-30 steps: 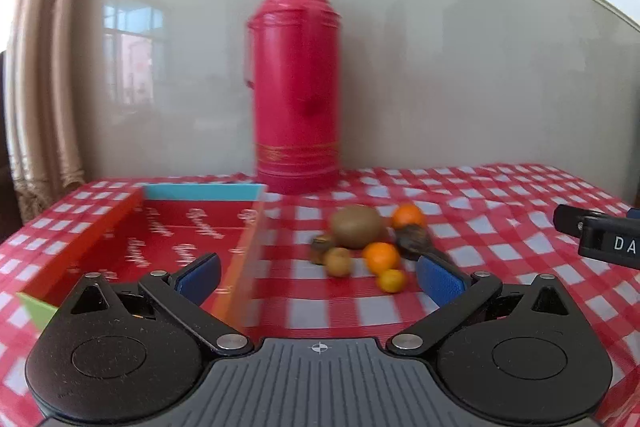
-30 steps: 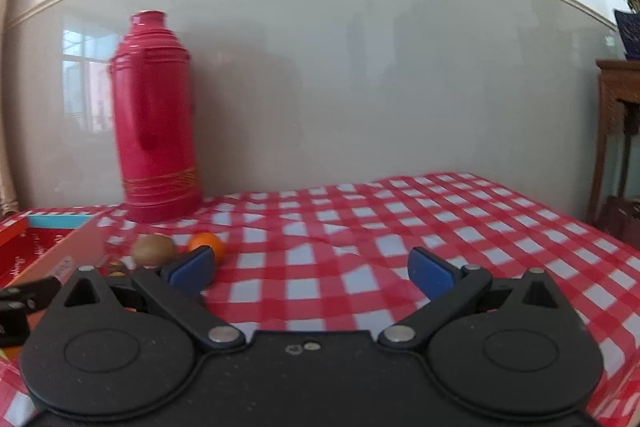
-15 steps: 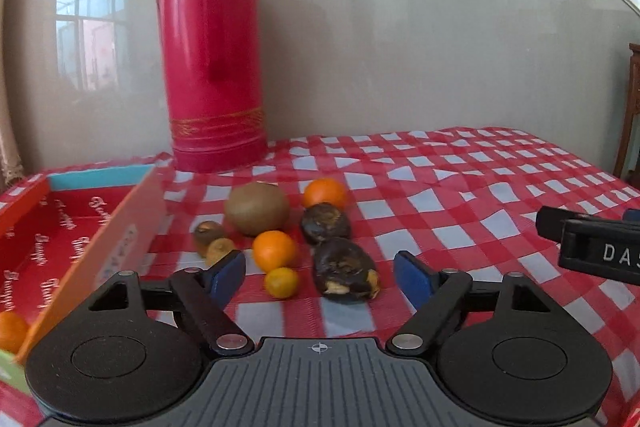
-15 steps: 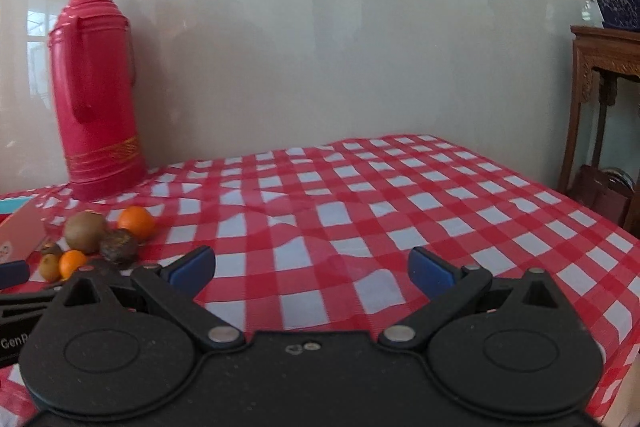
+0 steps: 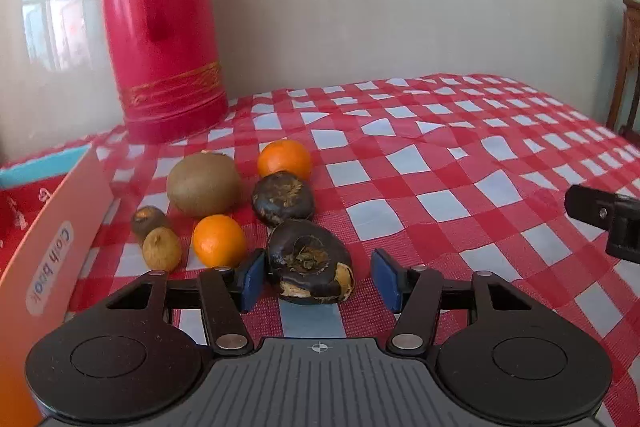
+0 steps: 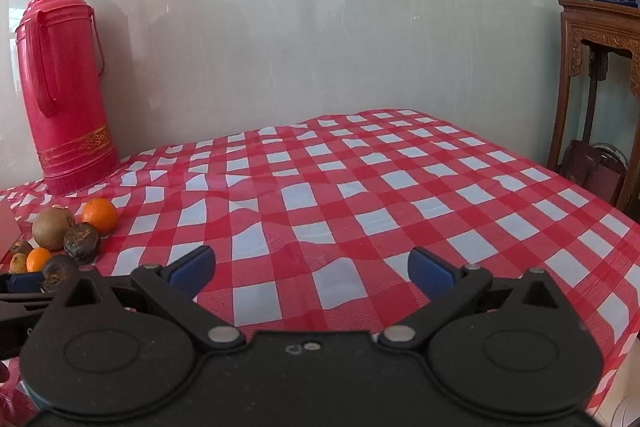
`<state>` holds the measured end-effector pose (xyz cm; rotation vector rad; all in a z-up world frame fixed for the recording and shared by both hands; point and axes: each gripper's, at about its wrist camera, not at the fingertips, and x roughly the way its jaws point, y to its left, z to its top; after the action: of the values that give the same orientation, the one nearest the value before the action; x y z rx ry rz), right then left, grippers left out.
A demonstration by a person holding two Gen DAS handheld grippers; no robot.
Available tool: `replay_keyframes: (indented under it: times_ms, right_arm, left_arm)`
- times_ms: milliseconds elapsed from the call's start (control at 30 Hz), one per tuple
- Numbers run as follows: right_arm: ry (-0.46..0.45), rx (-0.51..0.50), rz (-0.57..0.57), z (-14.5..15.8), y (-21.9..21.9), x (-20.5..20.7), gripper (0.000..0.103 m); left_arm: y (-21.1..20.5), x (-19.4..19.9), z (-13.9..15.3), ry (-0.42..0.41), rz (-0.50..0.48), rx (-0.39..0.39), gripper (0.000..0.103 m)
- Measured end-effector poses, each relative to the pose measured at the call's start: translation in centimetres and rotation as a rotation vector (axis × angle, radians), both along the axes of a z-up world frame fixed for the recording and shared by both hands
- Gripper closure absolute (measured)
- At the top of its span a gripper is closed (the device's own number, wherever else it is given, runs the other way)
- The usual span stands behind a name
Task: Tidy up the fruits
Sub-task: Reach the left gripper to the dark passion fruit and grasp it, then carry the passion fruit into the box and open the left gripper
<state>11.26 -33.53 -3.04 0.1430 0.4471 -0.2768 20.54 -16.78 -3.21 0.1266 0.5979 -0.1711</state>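
A cluster of fruit lies on the red checked cloth: a kiwi (image 5: 204,183), two oranges (image 5: 285,159) (image 5: 219,240), two small brown fruits (image 5: 161,247), and two dark round fruits (image 5: 283,199). My left gripper (image 5: 318,279) is open, its blue pads on either side of the nearer dark fruit (image 5: 309,262), the left pad close to it. My right gripper (image 6: 310,269) is open and empty over bare cloth, to the right of the fruit (image 6: 52,223).
A red thermos (image 5: 160,23) stands against the wall behind the fruit. A red and orange box (image 5: 52,239) stands at the left, its wall next to the fruit. A wooden stand (image 6: 596,75) with a potted plant is beyond the table's right edge.
My left gripper has moved forward and right from the box to the fruit; the nearer dark fruit now sits between its pads. My right gripper has swung right and stayed open.
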Motion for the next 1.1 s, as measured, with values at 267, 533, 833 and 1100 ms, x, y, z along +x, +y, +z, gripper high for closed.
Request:
replay_keyframes:
  times_ms: [267, 533, 833, 1100]
  right_arm:
    - [-0.004, -0.003, 0.01, 0.2, 0.8, 0.1, 0.006]
    - [-0.011, 0.026, 0.038, 0.6, 2.3, 0.7, 0.006]
    - [-0.014, 0.01, 0.121, 1.0, 6.6, 1.3, 0.006]
    - [-0.017, 0.019, 0.184, 1.1, 10.1, 1.4, 0.006]
  left_arm:
    - [0.8, -1.1, 0.3, -0.051, 0.024, -0.029, 0.059]
    - [3.2, -2.8, 2.2, -0.123, 0.045, -0.038, 0.059]
    - [10.0, -5.1, 5.2, -0.202, 0.147, -0.029, 0.059]
    - [16.9, -6.4, 5.5, -0.2, 0.275, -0.023, 0.059]
